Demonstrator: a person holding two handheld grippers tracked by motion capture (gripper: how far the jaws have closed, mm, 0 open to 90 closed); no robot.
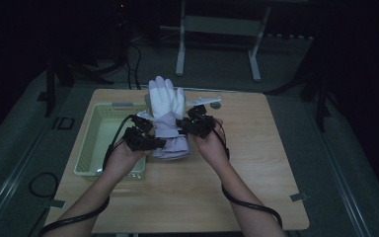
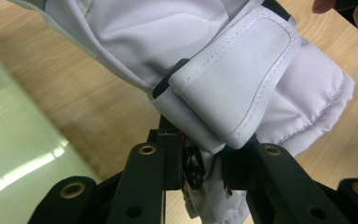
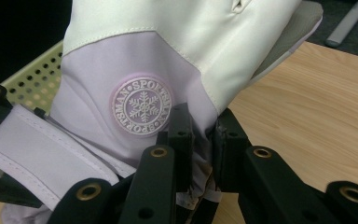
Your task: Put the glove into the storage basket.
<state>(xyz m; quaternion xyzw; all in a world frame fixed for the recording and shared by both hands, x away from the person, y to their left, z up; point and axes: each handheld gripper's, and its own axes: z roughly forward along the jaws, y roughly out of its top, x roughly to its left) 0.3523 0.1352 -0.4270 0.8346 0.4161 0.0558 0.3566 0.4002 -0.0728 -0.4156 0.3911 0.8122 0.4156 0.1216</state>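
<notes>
1. Glove [image 1: 165, 106]: white and pale lilac ski type, held up off the table [image 1: 256, 163] between both grippers, fingers pointing away from the person, cuff toward them. It hangs just right of the basket [image 1: 91, 140], over the table's middle.
2. Left gripper [image 1: 150, 143]: jaws pinched tight on cuff fabric at the glove's left edge, beside the wrist strap [image 2: 235, 88]; cloth bunches between the pads in the left gripper view.
3. Right gripper [image 1: 190, 129]: jaws nearly closed, clamped on a fold of the cuff just below the round snowflake badge [image 3: 142, 107].
4. Step in hand, as judged: the glove is lifted and carried by its cuff with both grippers. The basket is the likely goal, since it sits just to the left and looks empty.
5. Poor light in the high view; the thin pale object [image 1: 205, 100] behind the glove may be a hanger or clip, I cannot tell.
6. Next move calls for: both hands shifting left together at matched height so the cuff is not stretched or torn loose, fingers of the glove clearing the basket's rim, then lowering before either grip is let go.
</notes>
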